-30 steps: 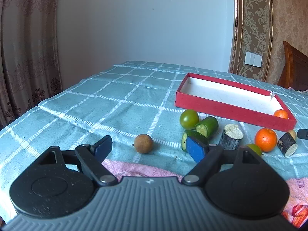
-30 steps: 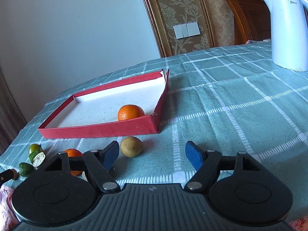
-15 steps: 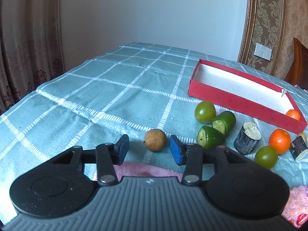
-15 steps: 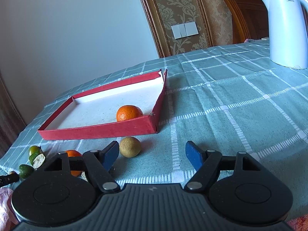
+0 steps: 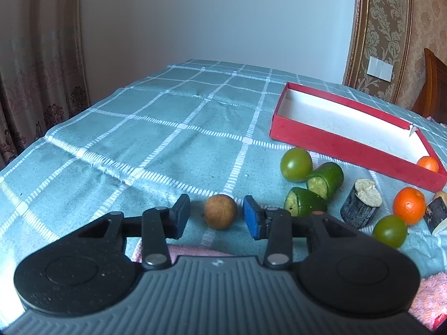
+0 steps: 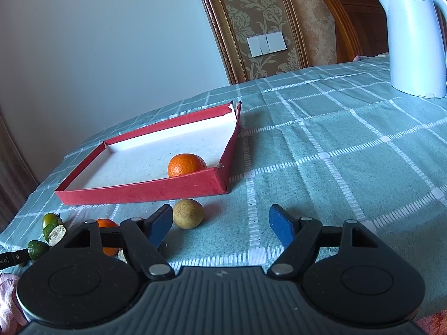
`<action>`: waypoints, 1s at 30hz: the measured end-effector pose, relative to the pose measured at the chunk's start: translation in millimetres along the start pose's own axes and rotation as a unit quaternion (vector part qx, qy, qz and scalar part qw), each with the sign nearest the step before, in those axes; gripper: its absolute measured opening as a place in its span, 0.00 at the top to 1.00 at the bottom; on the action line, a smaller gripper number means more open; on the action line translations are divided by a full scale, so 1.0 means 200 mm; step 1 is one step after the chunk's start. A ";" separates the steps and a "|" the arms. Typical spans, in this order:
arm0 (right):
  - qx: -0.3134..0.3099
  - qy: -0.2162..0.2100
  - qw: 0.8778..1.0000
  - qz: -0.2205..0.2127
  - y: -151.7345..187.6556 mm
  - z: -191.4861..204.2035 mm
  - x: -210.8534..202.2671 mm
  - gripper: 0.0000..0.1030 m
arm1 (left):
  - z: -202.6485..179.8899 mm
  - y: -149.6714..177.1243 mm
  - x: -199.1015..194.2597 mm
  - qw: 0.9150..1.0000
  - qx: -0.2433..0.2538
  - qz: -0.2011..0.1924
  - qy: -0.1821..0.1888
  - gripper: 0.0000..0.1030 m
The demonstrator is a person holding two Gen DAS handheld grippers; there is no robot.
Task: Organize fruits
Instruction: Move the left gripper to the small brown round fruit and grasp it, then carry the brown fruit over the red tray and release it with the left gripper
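In the left wrist view my left gripper (image 5: 216,217) is open with a small brown round fruit (image 5: 220,211) between its pads, a narrow gap each side. To its right lie a green tomato (image 5: 296,164), two green cucumber pieces (image 5: 325,180), a dark cut stump piece (image 5: 360,206), an orange (image 5: 409,205) and another green fruit (image 5: 389,231). The red tray (image 5: 335,150) holds one orange (image 5: 427,164). In the right wrist view my right gripper (image 6: 220,224) is open and empty; a tan round fruit (image 6: 187,213) sits just past its left pad, before the tray (image 6: 145,189) with the orange (image 6: 186,165).
A white electric kettle (image 6: 410,39) stands at the far right of the checked teal tablecloth (image 6: 335,150). A pink towel (image 5: 427,298) lies at the near table edge. A wooden chair (image 5: 433,86) and curtains (image 5: 36,55) flank the table.
My left gripper moved left and forward and narrowed its jaws around the brown fruit. My right gripper shifted slightly and stayed open.
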State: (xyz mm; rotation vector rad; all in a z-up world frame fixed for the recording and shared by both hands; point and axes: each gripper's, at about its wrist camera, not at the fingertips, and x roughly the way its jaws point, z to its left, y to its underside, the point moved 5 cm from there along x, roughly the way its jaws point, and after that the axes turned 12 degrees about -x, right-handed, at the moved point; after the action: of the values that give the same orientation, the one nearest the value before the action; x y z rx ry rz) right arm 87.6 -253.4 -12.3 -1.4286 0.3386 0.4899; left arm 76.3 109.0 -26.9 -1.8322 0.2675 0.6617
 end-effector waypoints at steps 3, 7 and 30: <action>0.000 0.000 1.000 0.000 0.00 0.00 0.00 0.27 | 0.00 0.00 0.00 1.000 -0.002 -0.001 0.002 0.66; 0.002 -0.001 1.000 0.001 0.00 0.00 0.00 0.27 | 0.00 0.00 0.00 1.000 -0.004 -0.002 0.007 0.75; 0.012 -0.005 1.000 0.000 0.01 -0.01 0.00 0.27 | -0.15 -0.11 -0.11 0.998 0.018 -0.023 0.050 0.76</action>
State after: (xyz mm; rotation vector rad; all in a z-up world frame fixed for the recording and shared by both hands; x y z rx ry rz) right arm 87.1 -256.1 -14.4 -1.4026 0.3343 0.4915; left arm 77.6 85.5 9.5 -1.8333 0.2996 0.5313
